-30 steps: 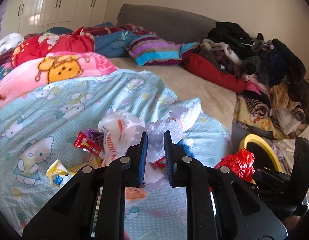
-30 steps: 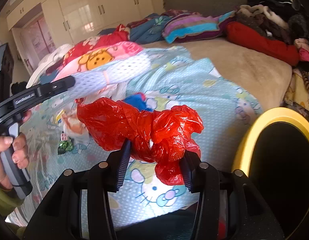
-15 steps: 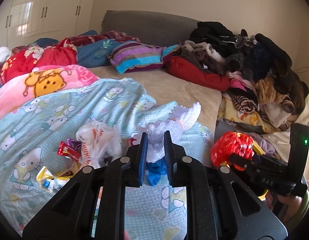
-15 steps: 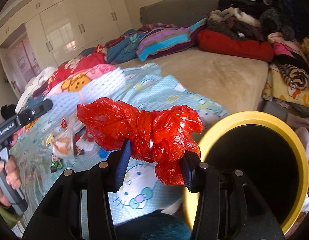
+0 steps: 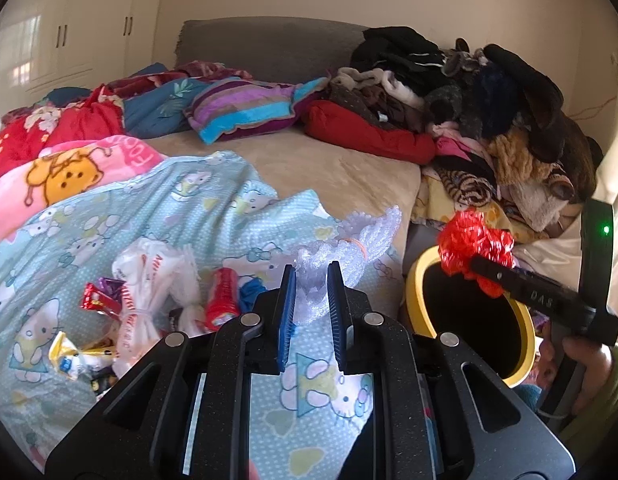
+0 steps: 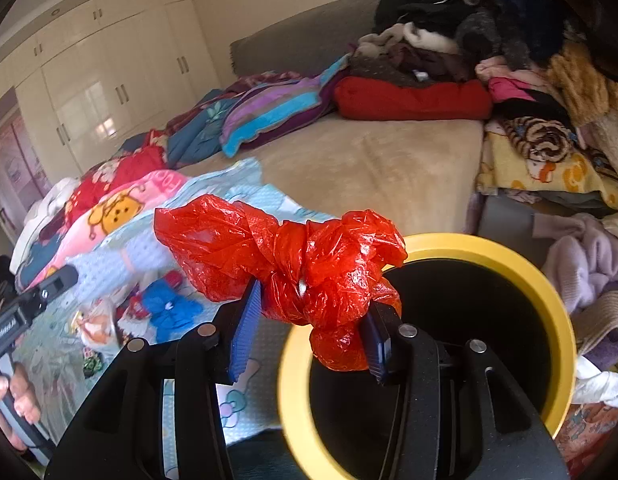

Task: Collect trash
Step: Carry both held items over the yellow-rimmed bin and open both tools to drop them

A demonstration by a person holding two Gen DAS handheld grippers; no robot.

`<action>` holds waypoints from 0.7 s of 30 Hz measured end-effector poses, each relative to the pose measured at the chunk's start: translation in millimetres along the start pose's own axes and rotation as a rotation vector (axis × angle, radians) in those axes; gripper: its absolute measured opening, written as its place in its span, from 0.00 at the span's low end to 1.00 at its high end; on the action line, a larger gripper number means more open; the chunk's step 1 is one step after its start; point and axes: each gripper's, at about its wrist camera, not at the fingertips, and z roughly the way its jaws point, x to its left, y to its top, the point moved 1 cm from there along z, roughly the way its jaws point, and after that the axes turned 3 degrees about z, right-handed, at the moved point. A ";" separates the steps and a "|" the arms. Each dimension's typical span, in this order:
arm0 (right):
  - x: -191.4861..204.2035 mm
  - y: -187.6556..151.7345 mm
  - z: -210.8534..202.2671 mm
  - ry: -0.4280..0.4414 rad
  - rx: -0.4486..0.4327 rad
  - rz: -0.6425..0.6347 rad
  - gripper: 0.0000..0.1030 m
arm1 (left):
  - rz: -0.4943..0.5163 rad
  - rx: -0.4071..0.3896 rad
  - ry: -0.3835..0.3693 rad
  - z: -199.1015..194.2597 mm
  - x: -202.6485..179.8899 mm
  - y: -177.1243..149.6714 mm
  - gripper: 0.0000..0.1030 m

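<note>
- Right gripper [image 6: 309, 320]: jaws clamped on a crumpled red plastic bag [image 6: 285, 256], held above the near rim of the yellow-rimmed bin [image 6: 549, 292].
- Left gripper [image 5: 312, 304]: jaws drawn narrow, pinching a white foam net wrap [image 5: 349, 248] lifted off the blue cartoon blanket [image 5: 157, 200].
- Remaining trash on blanket: white printed bag [image 5: 149, 280], red wrapper [image 5: 223, 300], small yellow-white packet [image 5: 67, 356].
- Bin stands beside the bed, next to the clothes pile [image 5: 489, 120].

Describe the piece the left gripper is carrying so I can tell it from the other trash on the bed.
Start at the pale blue cat-print blanket on the bed. Above its near edge, the left gripper is shut on a white foam net sleeve. It is lacy and translucent, unlike the printed white bag and red wrappers lying beside it.
</note>
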 end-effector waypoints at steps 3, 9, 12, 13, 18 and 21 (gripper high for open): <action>-11.0 2.1 -5.2 -0.016 -0.011 0.019 0.42 | 0.019 0.007 -0.012 2.0 -8.7 -0.8 0.11; -33.2 5.4 -12.2 -0.050 -0.027 0.063 0.42 | 0.055 0.020 -0.032 7.3 -25.9 -2.8 0.11; -43.7 7.4 -14.3 -0.065 -0.032 0.081 0.42 | 0.069 0.026 -0.039 9.4 -32.5 -3.9 0.11; -47.8 7.7 -15.4 -0.072 -0.036 0.089 0.42 | 0.075 0.030 -0.042 10.8 -35.4 -4.3 0.11; -63.0 8.6 -17.8 -0.096 -0.038 0.118 0.42 | 0.104 0.048 -0.062 16.3 -49.4 -8.4 0.11; -72.1 8.2 -18.4 -0.112 -0.037 0.139 0.43 | 0.125 0.058 -0.071 19.2 -57.9 -11.6 0.11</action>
